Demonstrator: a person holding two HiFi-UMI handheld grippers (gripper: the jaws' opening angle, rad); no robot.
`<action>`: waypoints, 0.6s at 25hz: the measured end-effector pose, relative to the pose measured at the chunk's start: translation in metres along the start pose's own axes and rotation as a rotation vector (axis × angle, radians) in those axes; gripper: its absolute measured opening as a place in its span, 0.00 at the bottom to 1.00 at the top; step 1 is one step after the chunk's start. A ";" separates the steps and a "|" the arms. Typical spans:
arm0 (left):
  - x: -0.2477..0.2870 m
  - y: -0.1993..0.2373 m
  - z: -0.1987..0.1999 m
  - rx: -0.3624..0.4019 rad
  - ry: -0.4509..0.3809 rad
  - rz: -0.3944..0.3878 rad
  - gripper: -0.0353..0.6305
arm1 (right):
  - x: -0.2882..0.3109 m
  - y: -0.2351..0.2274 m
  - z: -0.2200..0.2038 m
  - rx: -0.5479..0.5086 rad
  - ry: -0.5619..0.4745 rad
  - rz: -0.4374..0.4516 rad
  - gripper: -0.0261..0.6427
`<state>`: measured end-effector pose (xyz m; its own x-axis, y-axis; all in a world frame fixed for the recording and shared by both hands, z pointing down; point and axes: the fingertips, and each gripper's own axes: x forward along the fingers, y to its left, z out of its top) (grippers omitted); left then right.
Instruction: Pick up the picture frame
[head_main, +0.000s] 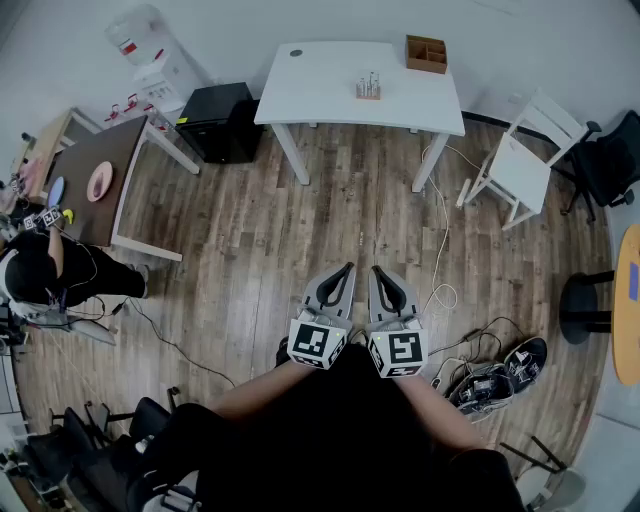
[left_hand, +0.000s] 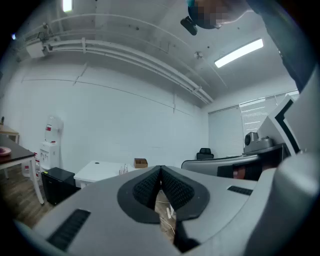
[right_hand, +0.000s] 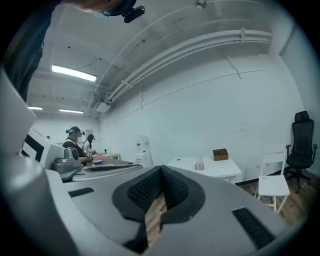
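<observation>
- The left gripper (head_main: 347, 268) and right gripper (head_main: 375, 269) are held side by side in front of the person, over the plank floor (head_main: 250, 230)
- In each gripper view the ribbed pads meet at the tips, so both jaws are closed and empty; only floor shows through the gap behind them
- No picture frame can be made out in any view; it is either out of sight or too small to tell
- The white table (head_main: 330, 90), well apart from the grippers, carries a wooden box (head_main: 426, 53) and a small rack (head_main: 368, 88)
- Such a frame is probably light and stiff with a breakable pane, so it is best pinched on its outer rim, not the glass
</observation>
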<state>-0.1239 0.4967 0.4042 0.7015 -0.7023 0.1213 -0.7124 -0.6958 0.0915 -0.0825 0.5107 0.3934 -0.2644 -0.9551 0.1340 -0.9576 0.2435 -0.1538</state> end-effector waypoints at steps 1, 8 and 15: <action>0.005 -0.002 0.002 0.007 -0.007 0.000 0.07 | 0.001 -0.006 0.001 -0.002 -0.007 -0.003 0.09; 0.025 -0.020 -0.002 0.032 -0.008 -0.004 0.07 | -0.003 -0.030 -0.006 0.015 -0.014 0.014 0.09; 0.037 -0.005 -0.020 -0.004 0.033 0.016 0.07 | 0.007 -0.045 -0.023 0.050 0.008 0.002 0.09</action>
<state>-0.0948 0.4768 0.4279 0.6887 -0.7082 0.1555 -0.7240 -0.6835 0.0933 -0.0443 0.4969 0.4234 -0.2671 -0.9533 0.1410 -0.9504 0.2363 -0.2023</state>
